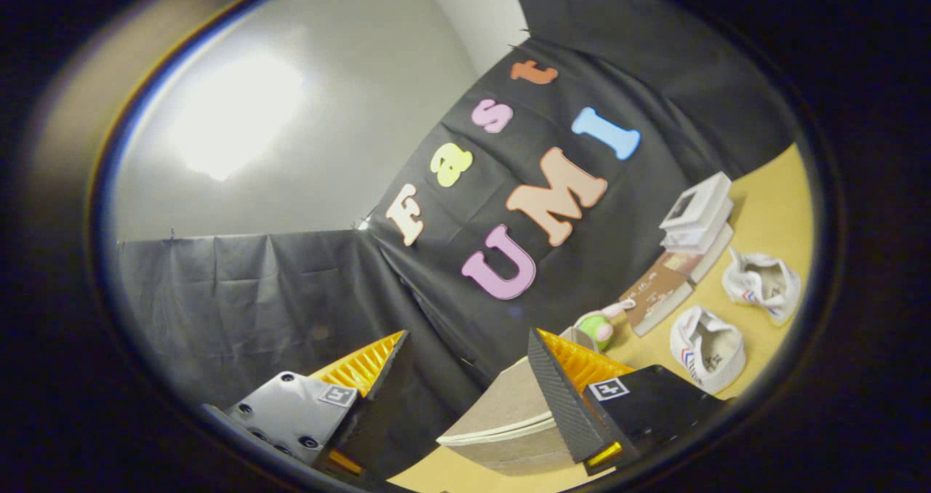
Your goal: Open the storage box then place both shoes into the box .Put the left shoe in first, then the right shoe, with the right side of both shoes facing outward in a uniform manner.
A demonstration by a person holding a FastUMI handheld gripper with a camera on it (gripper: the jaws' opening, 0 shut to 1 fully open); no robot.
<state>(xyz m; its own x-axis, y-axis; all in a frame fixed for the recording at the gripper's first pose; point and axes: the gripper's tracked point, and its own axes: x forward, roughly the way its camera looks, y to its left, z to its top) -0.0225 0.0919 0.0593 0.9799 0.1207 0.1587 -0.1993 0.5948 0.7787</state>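
Note:
My gripper is tilted upward toward the booth wall, its fingers spread wide apart and open. A beige panel of the storage box rises between the fingers, close against the inner side of the right finger; the left finger is well clear of it. I cannot tell whether it is the lid or a wall. Two white shoes with red and blue side stripes lie on the yellow table beyond the right finger: the nearer shoe and the farther shoe, both with their openings facing me.
A stack of books topped by a white box stands against the black cloth wall, with a brown book leaning beside it. A small green and pink toy sits just past the right fingertip.

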